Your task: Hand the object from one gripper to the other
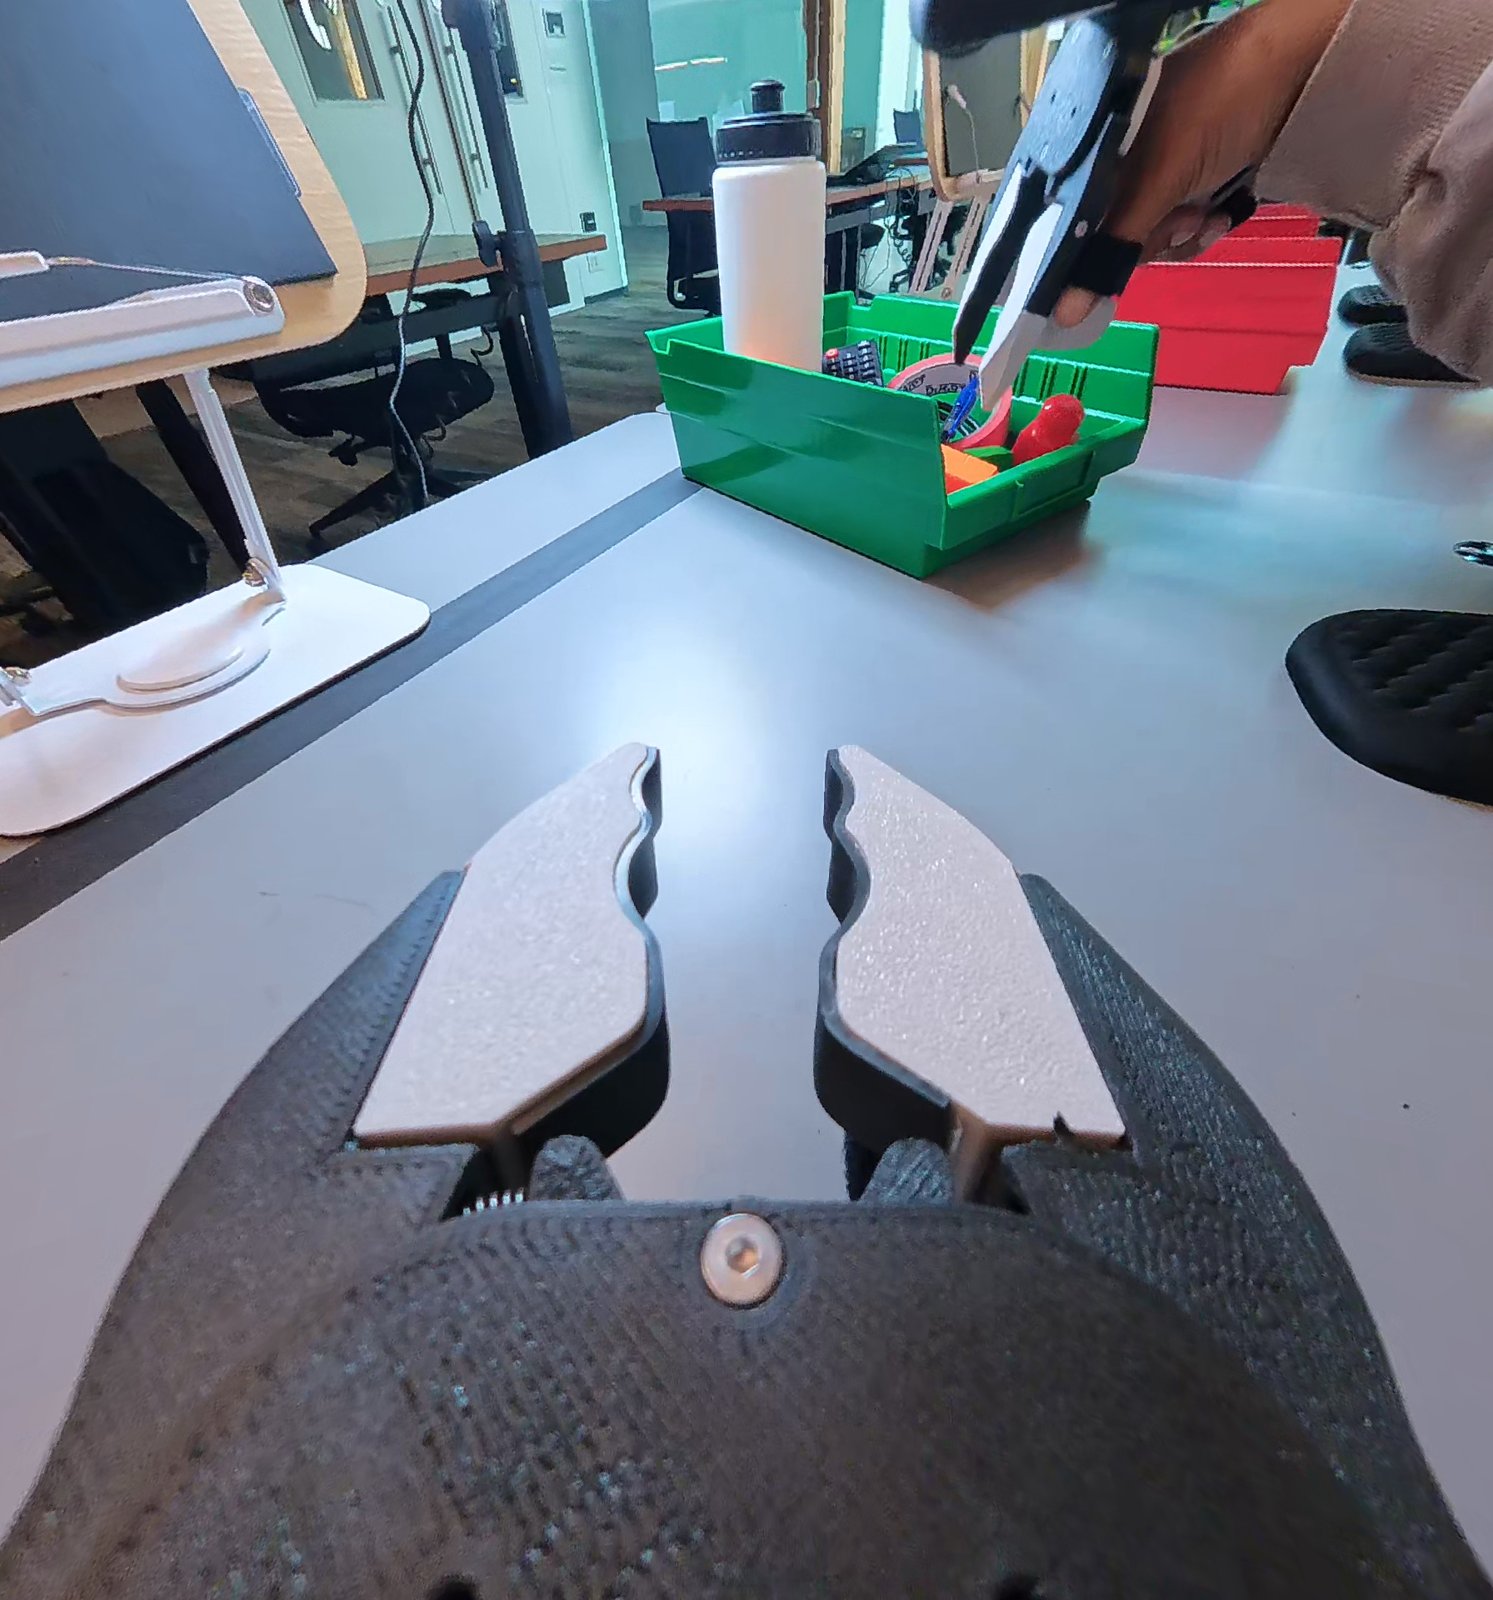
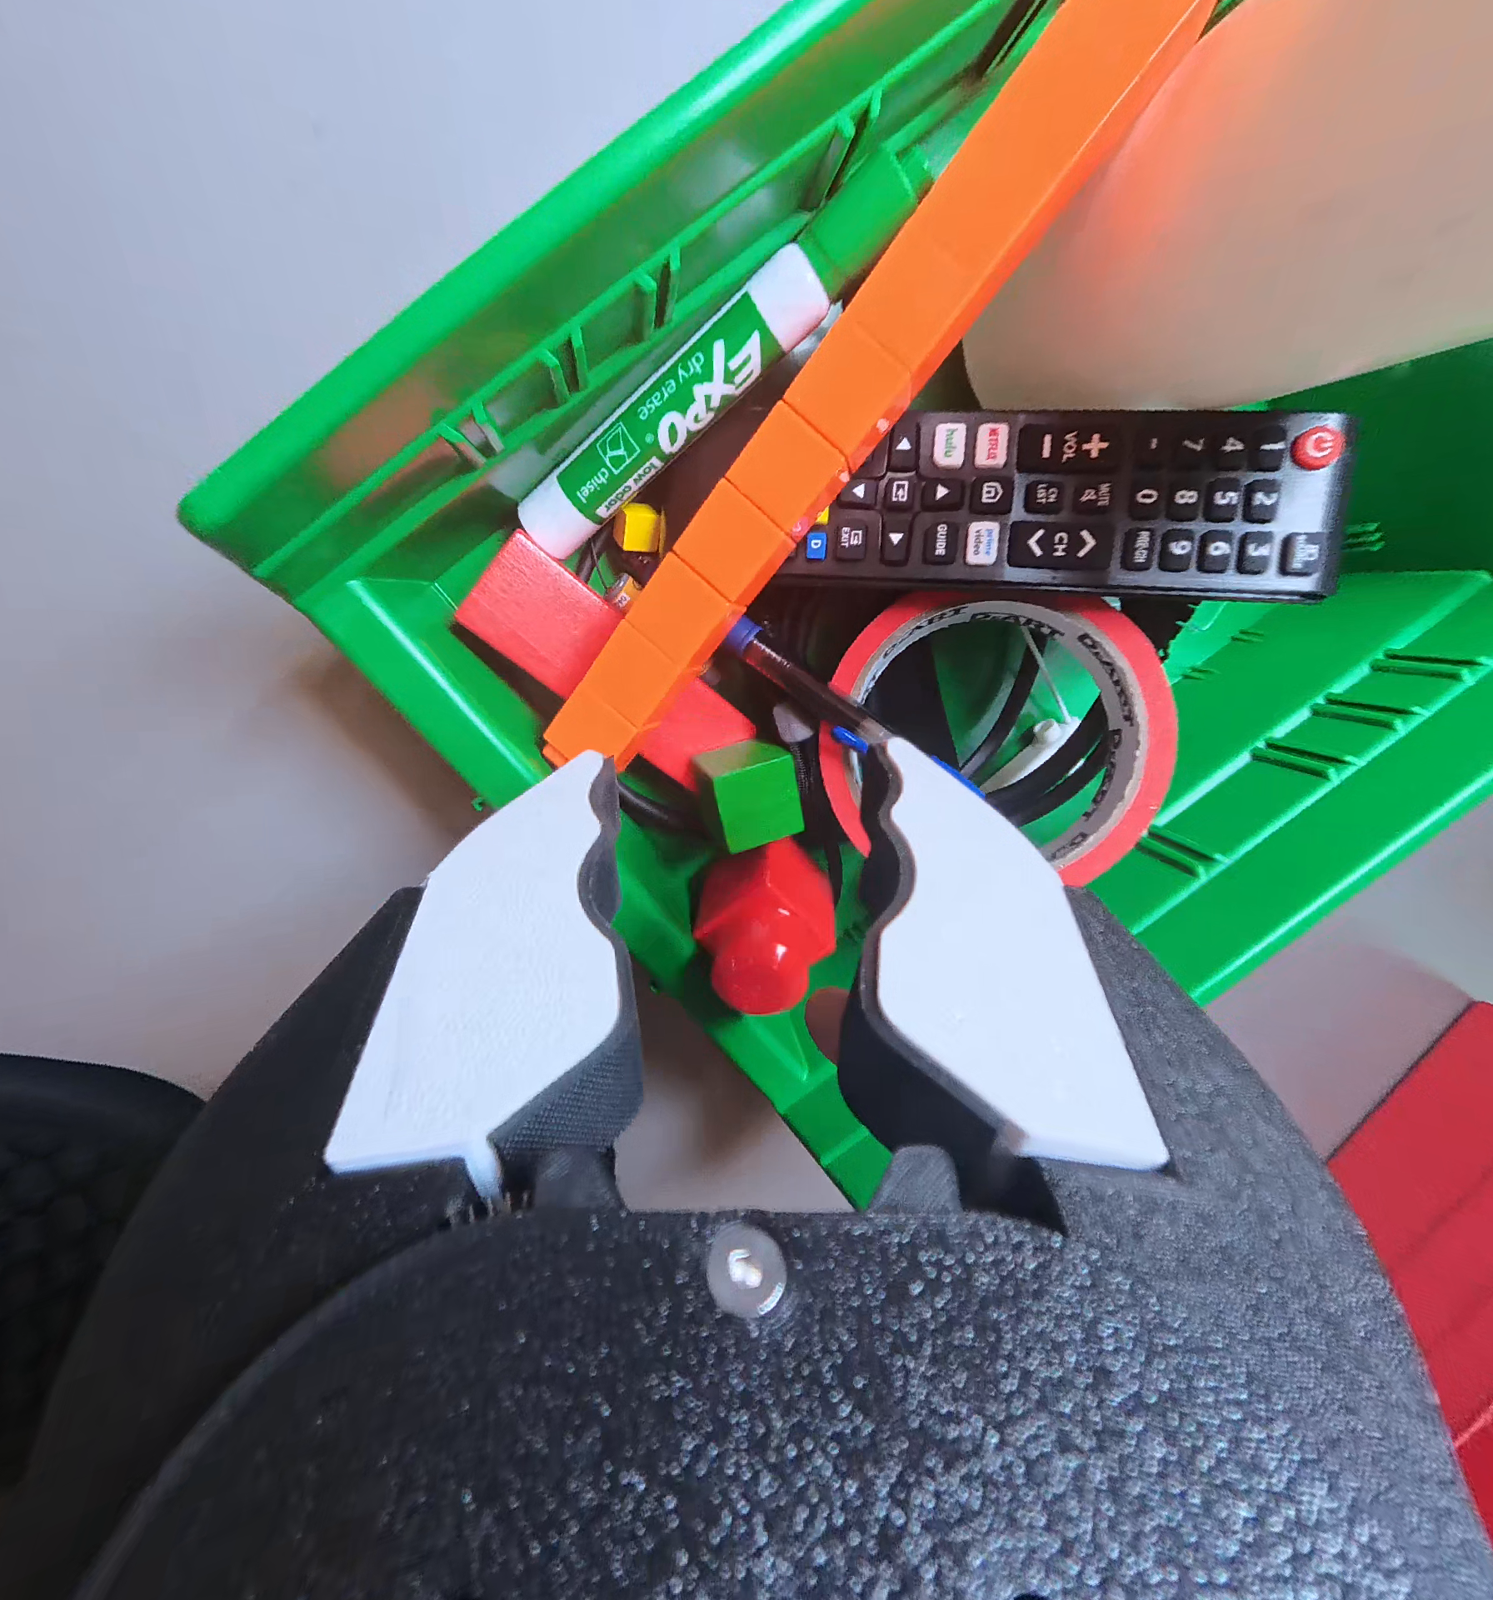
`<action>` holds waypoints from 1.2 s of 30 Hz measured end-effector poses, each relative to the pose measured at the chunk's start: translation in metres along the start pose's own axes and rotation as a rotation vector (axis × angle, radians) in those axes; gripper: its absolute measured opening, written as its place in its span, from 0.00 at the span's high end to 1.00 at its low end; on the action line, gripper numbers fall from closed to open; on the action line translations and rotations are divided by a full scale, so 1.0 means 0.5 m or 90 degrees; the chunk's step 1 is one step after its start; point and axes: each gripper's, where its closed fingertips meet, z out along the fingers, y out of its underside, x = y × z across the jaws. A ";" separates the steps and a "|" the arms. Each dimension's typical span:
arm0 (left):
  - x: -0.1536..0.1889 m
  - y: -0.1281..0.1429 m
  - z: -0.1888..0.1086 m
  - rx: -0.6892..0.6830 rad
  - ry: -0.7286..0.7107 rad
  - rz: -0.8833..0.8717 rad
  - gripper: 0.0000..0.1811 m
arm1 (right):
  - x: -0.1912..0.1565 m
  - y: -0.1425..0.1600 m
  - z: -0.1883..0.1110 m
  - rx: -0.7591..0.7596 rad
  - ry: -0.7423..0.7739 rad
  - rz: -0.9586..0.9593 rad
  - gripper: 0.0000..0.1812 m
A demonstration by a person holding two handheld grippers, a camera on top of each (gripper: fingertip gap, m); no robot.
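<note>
On the grey table (image 1: 812,623), the right tool (image 2: 747,770) gapes over the green bin (image 2: 431,641); the left tool (image 1: 743,770) waits agape, empty.

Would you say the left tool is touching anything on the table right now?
Apart. The left wrist view shows the left tool open over bare table, with nothing between or against its fingers.

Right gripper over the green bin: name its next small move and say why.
Probably lower the right gripper a little into the green bin and shut on the green cube. Its jaws are open and hold nothing, and the cube sits between the tips with the red piece just below. The left gripper is open over bare table, apparently ready to receive.
</note>
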 end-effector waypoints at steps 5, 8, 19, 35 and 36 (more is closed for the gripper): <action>0.001 0.001 0.001 -0.001 0.001 0.002 0.80 | -0.004 -0.029 -0.040 0.095 0.037 0.005 0.71; -0.001 -0.001 -0.001 0.002 -0.001 0.002 0.80 | -0.029 -0.066 -0.081 0.223 0.047 0.015 0.71; -0.066 -0.043 -0.037 0.035 -0.061 0.028 0.80 | -0.293 -0.129 -0.241 0.762 -0.156 0.050 0.78; -0.622 -0.041 -0.416 0.017 -0.380 -0.332 0.79 | -0.393 -0.125 -0.159 0.773 -0.232 0.024 0.88; -0.632 -0.018 -0.414 0.022 -0.367 -0.389 0.79 | -0.393 -0.125 -0.156 0.770 -0.239 0.032 0.88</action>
